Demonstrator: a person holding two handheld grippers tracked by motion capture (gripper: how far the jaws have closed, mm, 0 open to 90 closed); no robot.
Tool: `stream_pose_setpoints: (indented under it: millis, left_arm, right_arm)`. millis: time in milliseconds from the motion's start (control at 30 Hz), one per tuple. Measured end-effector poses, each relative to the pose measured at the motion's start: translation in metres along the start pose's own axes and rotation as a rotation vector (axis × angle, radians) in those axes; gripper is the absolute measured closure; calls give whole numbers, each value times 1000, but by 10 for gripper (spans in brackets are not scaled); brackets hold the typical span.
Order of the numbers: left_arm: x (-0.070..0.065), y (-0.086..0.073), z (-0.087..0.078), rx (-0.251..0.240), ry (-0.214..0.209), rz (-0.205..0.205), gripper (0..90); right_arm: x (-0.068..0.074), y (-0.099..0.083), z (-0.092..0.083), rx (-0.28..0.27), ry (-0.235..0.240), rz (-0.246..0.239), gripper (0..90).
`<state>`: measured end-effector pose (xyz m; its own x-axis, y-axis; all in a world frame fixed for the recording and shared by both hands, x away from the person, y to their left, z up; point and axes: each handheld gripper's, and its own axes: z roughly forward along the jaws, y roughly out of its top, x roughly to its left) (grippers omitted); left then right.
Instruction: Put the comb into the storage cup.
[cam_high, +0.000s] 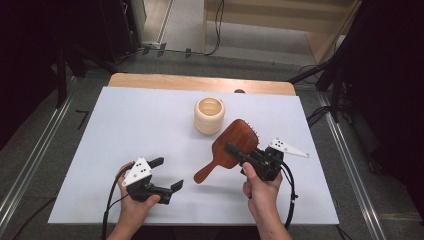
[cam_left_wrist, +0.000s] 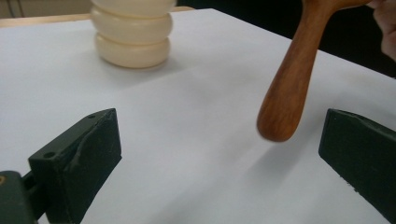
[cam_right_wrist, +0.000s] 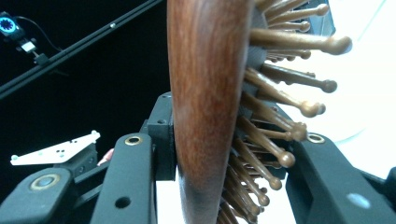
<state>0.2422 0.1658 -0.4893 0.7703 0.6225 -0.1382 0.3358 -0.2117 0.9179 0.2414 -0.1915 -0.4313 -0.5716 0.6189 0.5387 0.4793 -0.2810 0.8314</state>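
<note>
White sheeting covers the bench, with dark floor, rails and loose cables around it and a strip of bare wood along the far edge. Near the middle stands a cream ribbed cup, upright and apparently empty, though its inside is hard to read from above.

The right gripper pinches the wooden hairbrush by its paddle head, one jaw on the smooth back and the other among the bristle pins, as the right gripper view shows. The brush is lifted off the sheet and tilted, its handle slanting down toward the person's left, its head close beside the cup but not touching it.

The left gripper hangs low over the near left of the bench, jaws spread wide with nothing between them; in its own view the handle tip hangs just ahead of the gap.

By my reading, the pick-up is done and the brush is secure in one grip. What remains is probably standing it in the cup, which has not begun.
</note>
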Motion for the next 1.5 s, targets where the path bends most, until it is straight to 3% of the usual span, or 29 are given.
stream_pose_setpoints:
  millis: [333, 667, 1033, 1200, 1500]
  left_arm:
    - [26, -4, -32, -35, 97, 4, 0]
    - [48, -10, -59, -60, 161, -12, 0]
    - [66, -16, -79, -79, 223, -31, 0]
    - [71, -19, -83, -101, 236, -57, 0]
    - [68, -22, -81, -97, 234, -48, 0]
  right_arm:
    - [0, 15, 1, -12, -16, -47, 558]
    - [0, 30, 2, -28, -22, -92, 558]
    - [-5, 38, 7, -30, -30, -103, 558]
    - [-7, 42, 8, -36, -35, -110, 558]
    - [-10, 50, 13, -42, -41, -122, 557]
